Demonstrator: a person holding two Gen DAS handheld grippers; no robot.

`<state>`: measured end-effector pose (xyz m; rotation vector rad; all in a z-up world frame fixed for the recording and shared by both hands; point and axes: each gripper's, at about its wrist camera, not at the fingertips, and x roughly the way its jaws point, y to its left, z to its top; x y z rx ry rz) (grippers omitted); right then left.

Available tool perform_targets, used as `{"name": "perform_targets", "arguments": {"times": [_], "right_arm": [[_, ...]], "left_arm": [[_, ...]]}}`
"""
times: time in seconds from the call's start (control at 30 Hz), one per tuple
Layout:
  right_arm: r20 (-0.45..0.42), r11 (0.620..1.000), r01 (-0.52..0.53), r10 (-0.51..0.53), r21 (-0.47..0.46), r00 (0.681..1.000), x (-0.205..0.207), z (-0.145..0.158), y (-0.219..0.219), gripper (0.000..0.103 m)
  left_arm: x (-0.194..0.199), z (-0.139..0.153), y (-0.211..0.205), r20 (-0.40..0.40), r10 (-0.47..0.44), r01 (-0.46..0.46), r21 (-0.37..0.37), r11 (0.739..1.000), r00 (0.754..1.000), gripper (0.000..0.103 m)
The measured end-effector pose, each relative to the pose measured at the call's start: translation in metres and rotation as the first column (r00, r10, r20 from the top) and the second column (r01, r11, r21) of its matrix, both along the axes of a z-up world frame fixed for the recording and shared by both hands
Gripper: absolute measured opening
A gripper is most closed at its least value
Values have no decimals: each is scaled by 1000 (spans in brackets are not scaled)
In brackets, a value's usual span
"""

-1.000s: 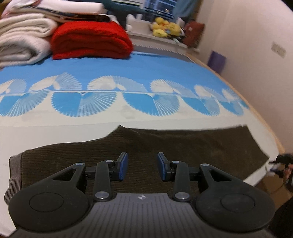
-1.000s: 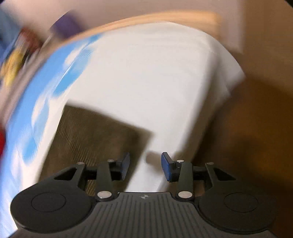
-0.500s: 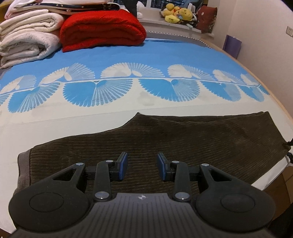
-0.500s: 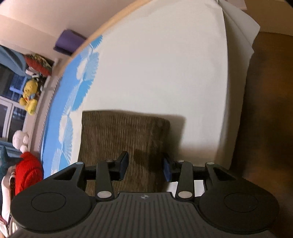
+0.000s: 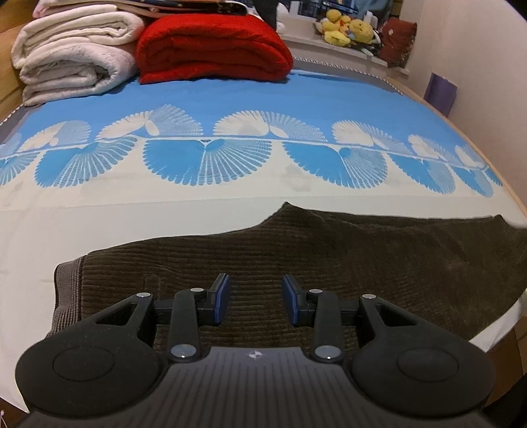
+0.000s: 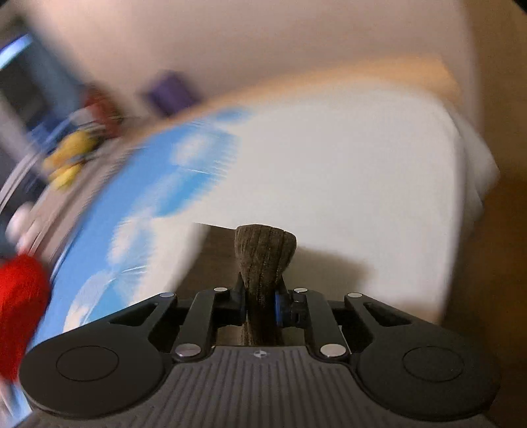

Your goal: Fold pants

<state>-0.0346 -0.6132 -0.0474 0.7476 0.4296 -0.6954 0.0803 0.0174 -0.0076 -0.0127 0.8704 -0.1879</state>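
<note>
Now spread flat along the near edge of the bed (image 5: pixel 131 227): dark brown corduroy pants (image 5: pixel 329 250), ribbed waistband off to the left of the left gripper (image 5: pixel 256 298), leg running away to the right. Jaws of the left gripper parted wide, poised just over the cloth below the crotch point, gripping nothing. Straight ahead of those jaws, a blue-and-white fan-patterned sheet (image 5: pixel 230 98); farther on, a folded red blanket (image 5: pixel 214 49), with rolled white blankets (image 5: pixel 72 56) to its left and yellow plush toys (image 5: pixel 346 28) on a ledge far ahead to the right. Right gripper (image 6: pixel 260 304) clamped tight on a bunched hem of the pants (image 6: pixel 265 253), the cloth standing up between the jaws and fanning out ahead of the tips. Background of the right wrist view smeared by motion blur.
</note>
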Motion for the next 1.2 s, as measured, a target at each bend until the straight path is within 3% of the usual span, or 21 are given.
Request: {"name": "perform_targets", "arguments": {"times": [0.07,0.13,0.23,0.37,0.43,0.5,0.53,0.57,0.6,0.67,0.73,0.8,0.83,0.9,1.0,1.07,1.2], "right_arm": [[0,965,-150,153,-216,988,15,32,56,15],[-19,878,-291,307,-379,951,24,52,122,15],[-48,709,-468,525,-527,850,30,63,227,15],[-136,486,-645,728,-589,672,30,46,350,16],[-248,341,-781,816,-523,522,36,20,400,22],[-401,150,-946,878,-287,261,47,-26,439,29],[-430,74,-975,889,-209,160,44,-44,450,30],[-438,59,-971,885,-230,158,36,-51,454,33],[-452,55,-958,873,-283,183,27,-51,458,36],[-440,34,-967,886,-254,147,28,-39,460,36],[-347,87,-958,920,-274,183,30,-22,450,42],[-342,131,-946,910,-295,232,37,-16,446,52],[-342,137,-947,909,-290,237,40,-17,444,52],[-359,104,-963,913,-249,192,41,-28,447,54],[-425,21,-976,898,-215,113,42,-43,465,60],[-477,-24,-967,873,-252,103,38,-50,478,60],[-530,-74,-959,844,-273,86,38,-53,482,56]], "left_arm": [[1,1,7,-2,20,-20,-13,1000,1000,39],[0,1,16,-8,42,-42,-27,999,999,39],[-2,1,30,-17,69,-69,-41,997,997,39],[-8,0,52,-36,109,-111,-55,992,993,39],[-11,-1,64,-54,124,-128,-70,989,991,39],[-15,-2,74,-69,134,-140,-81,987,989,39],[-17,-2,78,-72,140,-146,-83,986,987,39],[-20,-2,83,-75,147,-153,-86,985,986,39],[-22,-2,88,-76,152,-159,-91,983,985,39],[-26,-2,96,-76,160,-168,-102,981,984,39],[-28,-2,104,-78,169,-177,-107,978,982,39],[-31,-3,112,-87,189,-198,-112,974,978,39],[-32,-3,114,-92,195,-205,-117,972,977,39],[-33,-3,117,-98,200,-212,-122,970,975,39],[-33,-5,117,-105,202,-213,-112,971,974,39],[-33,-5,115,-105,199,-210,-107,972,974,39],[-31,-5,112,-105,193,-204,-101,974,976,39]]}}
